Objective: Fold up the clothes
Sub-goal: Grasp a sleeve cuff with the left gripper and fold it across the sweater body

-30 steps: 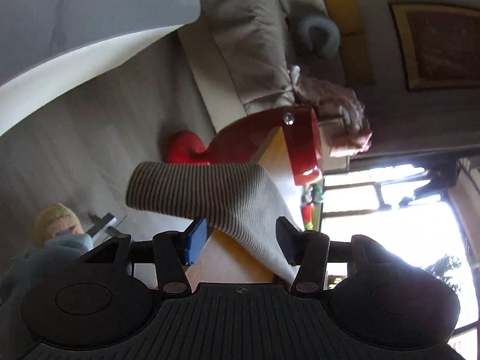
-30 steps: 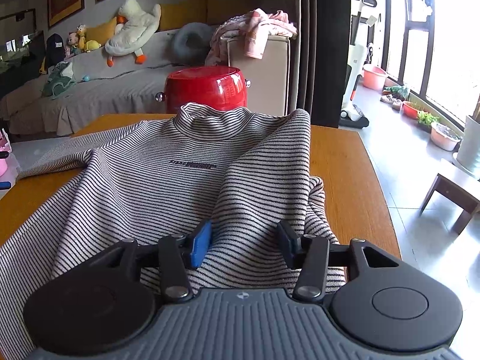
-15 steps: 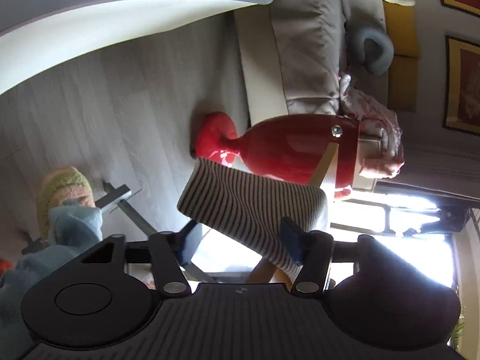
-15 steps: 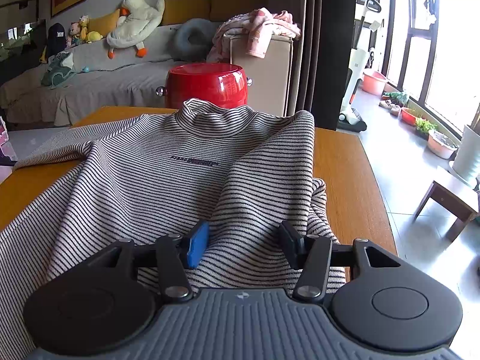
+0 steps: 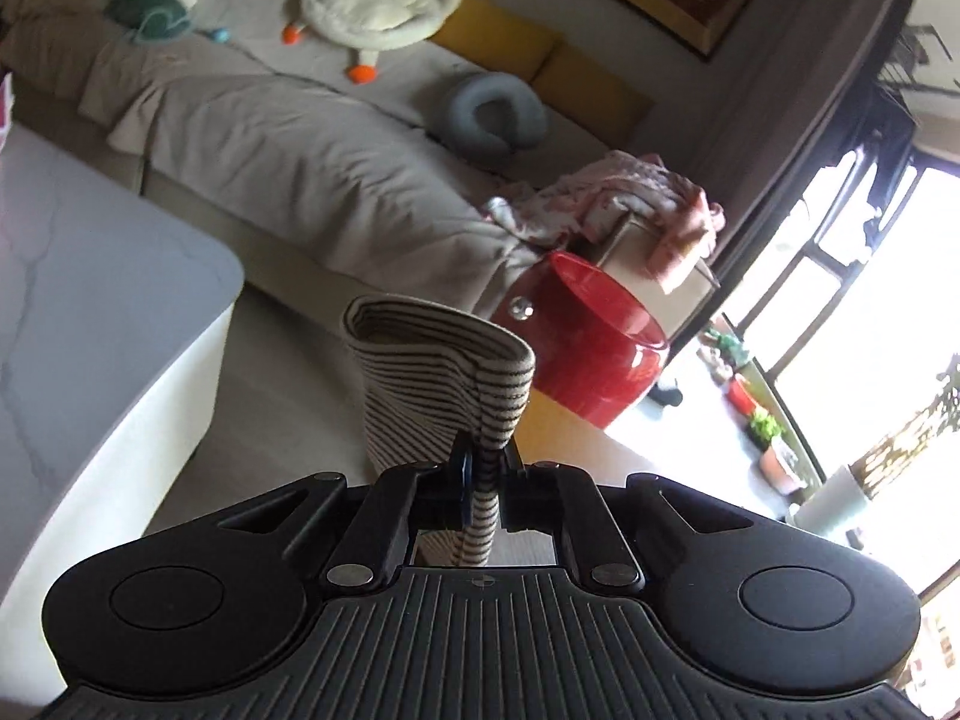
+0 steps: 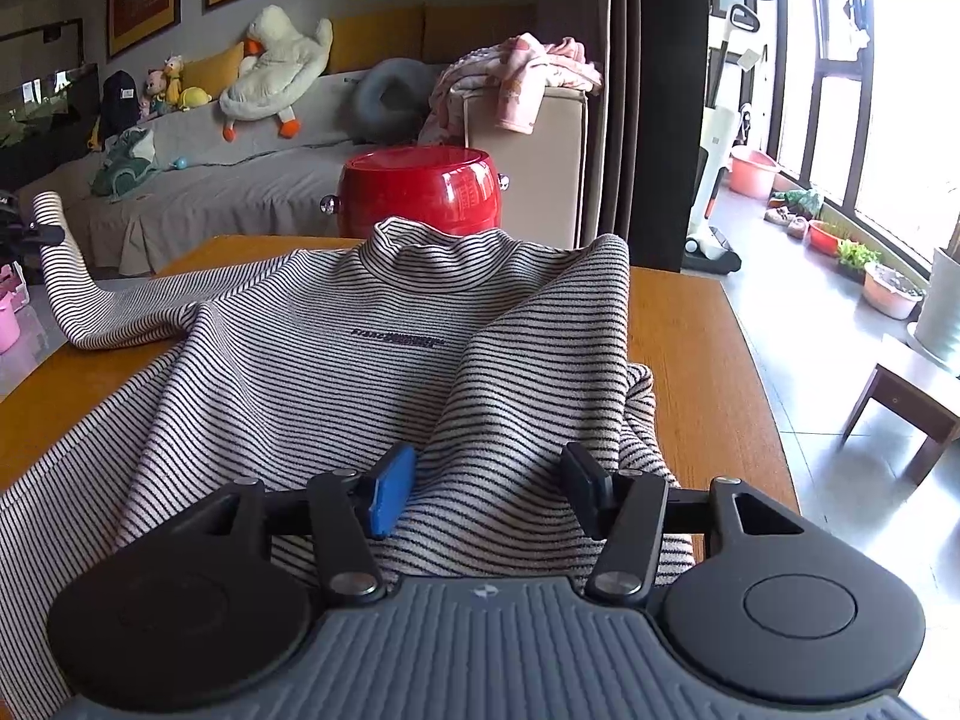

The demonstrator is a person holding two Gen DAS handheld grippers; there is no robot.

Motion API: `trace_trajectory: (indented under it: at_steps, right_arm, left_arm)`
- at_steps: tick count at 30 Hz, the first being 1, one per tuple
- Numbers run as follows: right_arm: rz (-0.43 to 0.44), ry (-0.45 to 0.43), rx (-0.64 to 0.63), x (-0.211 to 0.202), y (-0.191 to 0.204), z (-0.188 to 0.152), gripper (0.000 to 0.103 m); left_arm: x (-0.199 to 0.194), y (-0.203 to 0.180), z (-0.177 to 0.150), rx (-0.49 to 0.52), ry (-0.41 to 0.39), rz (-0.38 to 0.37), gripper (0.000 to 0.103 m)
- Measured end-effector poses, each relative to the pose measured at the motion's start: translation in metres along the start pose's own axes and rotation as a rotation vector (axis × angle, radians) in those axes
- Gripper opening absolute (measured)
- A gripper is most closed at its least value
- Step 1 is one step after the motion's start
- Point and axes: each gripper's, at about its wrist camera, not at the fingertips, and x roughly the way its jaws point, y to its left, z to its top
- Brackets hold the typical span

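Left gripper (image 5: 480, 468) clamped on the sleeve cuff (image 5: 441, 372), lifted off the table edge at far left. Striped shirt (image 6: 360, 360) lies spread on the wooden table (image 6: 690, 348). Right gripper (image 6: 486, 486) jaws opening, over the shirt's lower right; fabric between them, contact looks unlikely but hard to confirm.

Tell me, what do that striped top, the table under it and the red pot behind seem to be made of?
The striped top looks like a soft ribbed knit, matte, draping in loose folds; the exact fibre can't be told. The table looks like wood or wood veneer: warm orange-brown with a smooth, faintly shiny surface. The red pot looks like glossy enamelled or lacquered metal, given its bright reflections and silvery knobs, though plastic can't be ruled out.
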Motion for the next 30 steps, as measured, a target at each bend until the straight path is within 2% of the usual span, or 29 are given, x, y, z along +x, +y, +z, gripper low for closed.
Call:
trace_trajectory:
  at_steps: [9,18,25,30]
  right_arm:
    - [0.032,-0.043,0.047,-0.006,-0.007,-0.002,0.054]
    - [0.079,-0.087,0.119,-0.013,-0.020,-0.006,0.057]
    - [0.102,-0.101,0.162,-0.016,-0.027,-0.008,0.060]
    - [0.106,-0.104,0.172,-0.017,-0.028,-0.009,0.060]
  left_arm:
    - [0.020,-0.100,-0.016,0.202,0.024,-0.085,0.008]
    - [0.036,-0.183,-0.046,0.330,0.070,-0.193,0.008]
    - [0.046,-0.212,-0.068,0.352,0.134,-0.278,0.010]
    - [0.039,-0.207,-0.085,0.359,0.149,-0.294,0.023]
